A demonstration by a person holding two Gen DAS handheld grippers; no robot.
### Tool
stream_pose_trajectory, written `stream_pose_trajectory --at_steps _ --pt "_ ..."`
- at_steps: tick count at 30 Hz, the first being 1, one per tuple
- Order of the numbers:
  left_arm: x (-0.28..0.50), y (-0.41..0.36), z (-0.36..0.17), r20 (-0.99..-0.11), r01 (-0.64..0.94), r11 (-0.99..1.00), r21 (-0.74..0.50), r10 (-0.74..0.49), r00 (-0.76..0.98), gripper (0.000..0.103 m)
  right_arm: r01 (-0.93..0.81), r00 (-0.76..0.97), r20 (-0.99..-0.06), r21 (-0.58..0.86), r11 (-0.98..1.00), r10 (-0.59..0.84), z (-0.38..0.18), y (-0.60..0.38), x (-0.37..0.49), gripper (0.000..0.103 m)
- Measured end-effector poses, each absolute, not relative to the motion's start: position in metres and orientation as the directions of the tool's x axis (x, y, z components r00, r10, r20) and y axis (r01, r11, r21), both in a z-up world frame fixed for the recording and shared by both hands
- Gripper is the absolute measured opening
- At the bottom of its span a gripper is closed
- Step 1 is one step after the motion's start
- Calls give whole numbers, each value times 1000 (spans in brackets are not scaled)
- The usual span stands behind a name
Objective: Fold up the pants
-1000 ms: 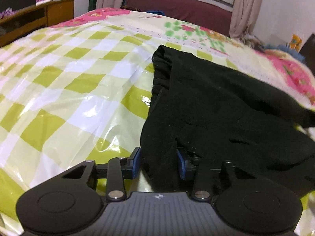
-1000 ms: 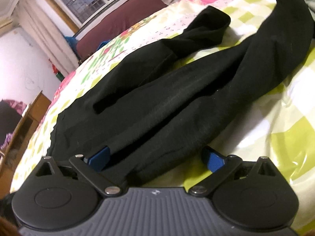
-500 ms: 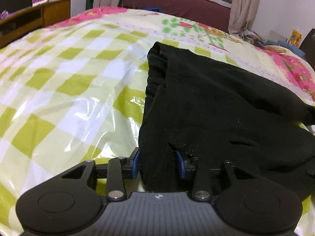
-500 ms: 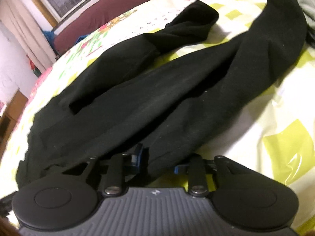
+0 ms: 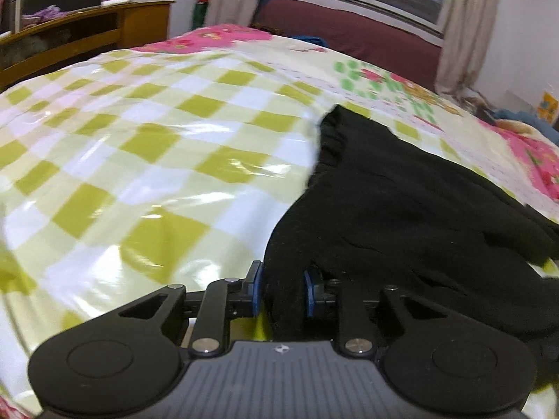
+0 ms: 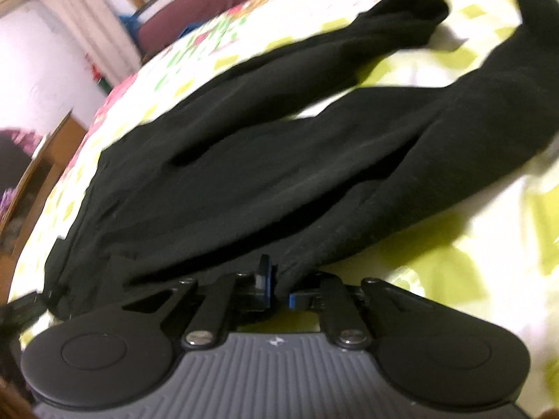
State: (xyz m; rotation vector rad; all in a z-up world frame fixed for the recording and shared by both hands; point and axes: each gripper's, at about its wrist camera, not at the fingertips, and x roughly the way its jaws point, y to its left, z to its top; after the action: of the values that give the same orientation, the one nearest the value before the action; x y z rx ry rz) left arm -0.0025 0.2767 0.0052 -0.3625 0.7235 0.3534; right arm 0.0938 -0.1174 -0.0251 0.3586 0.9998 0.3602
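pants [image 6: 279, 160] long axis diagonal | legs far-right | both grippers clamped

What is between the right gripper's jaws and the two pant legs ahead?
Nothing separate: the right gripper is clamped on the black pants themselves, and unbroken fabric runs from the jaws to both legs, seen in the right wrist view.

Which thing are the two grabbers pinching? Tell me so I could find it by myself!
Look at the big bed with the shiny yellow-green checked cover. On its right side lie the black pants, spread out soft and wrinkly, and the left gripper and right gripper each pinch an edge. They are the only plain black thing on that bright cover.
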Motion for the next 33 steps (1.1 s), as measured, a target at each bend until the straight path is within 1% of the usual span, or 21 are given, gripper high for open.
stream_pose_trajectory --at_steps 1,5,6,8,10,11,12,14,17,19,20,22,24,25,27,28,29,30,31,33 --pt "-4 280 4 -693 -442 877 -188 200 692 38 -152 471 -753 445 883 460 -27 -108 88 10" --pt "-8 294 6 -693 -465 871 -159 237 681 39 -204 428 -760 446 871 489 -23 -99 77 17" --pt "-9 295 6 -694 -466 871 -156 238 679 41 -200 427 -761 447 872 489 -19 -103 74 23" --pt "-11 293 6 -691 -458 878 -140 245 680 43 -186 443 -760 441 878 475 -10 -117 72 27" --pt "-13 286 6 -685 -451 886 -110 261 680 45 -152 482 -753 432 889 448 -1 -141 74 34" --pt "-14 284 8 -683 -451 887 -100 268 680 45 -118 511 -749 425 898 422 4 -160 75 40" --pt "-15 282 9 -682 -453 887 -96 273 679 46 -79 541 -745 417 905 390 10 -176 73 42" --pt "-18 280 13 -674 -456 885 -98 278 684 46 12 598 -734 410 912 322 15 -215 82 44" --pt "-24 276 21 -663 -461 882 -95 289 691 46 186 651 -731 415 891 204 19 -266 99 52" --pt "-24 271 24 -660 -458 886 -72 303 688 46 283 673 -727 426 859 139 19 -294 116 55" --pt "-24 267 24 -659 -456 888 -58 309 686 46 322 678 -728 420 848 103 18 -304 125 62" --pt "-20 259 25 -659 -448 893 -30 320 681 46 364 694 -719 375 852 20 16 -314 143 67" --pt "-16 252 25 -658 -446 895 -9 331 677 48 414 695 -715 319 853 -70 12 -313 162 74" --pt "-14 250 25 -656 -455 890 -2 343 672 49 440 691 -716 309 843 -98 8 -315 169 75" --pt "-12 246 26 -653 -475 880 0 360 667 49 467 680 -728 343 815 -84 -6 -319 176 75" --pt "-13 243 28 -643 -485 874 1 372 669 49 459 677 -735 374 806 -44 -13 -321 179 71" --pt "-15 240 31 -630 -493 870 3 385 675 49 448 681 -732 402 798 -14 -16 -320 180 49" --pt "-18 237 35 -614 -499 867 6 397 682 49 432 687 -726 435 790 25 -17 -320 177 15" --pt "-21 234 39 -596 -502 865 7 407 692 49 411 692 -718 474 779 73 -17 -323 175 3" --pt "-29 227 50 -557 -503 864 15 425 713 50 371 709 -697 497 785 106 -10 -325 161 1"
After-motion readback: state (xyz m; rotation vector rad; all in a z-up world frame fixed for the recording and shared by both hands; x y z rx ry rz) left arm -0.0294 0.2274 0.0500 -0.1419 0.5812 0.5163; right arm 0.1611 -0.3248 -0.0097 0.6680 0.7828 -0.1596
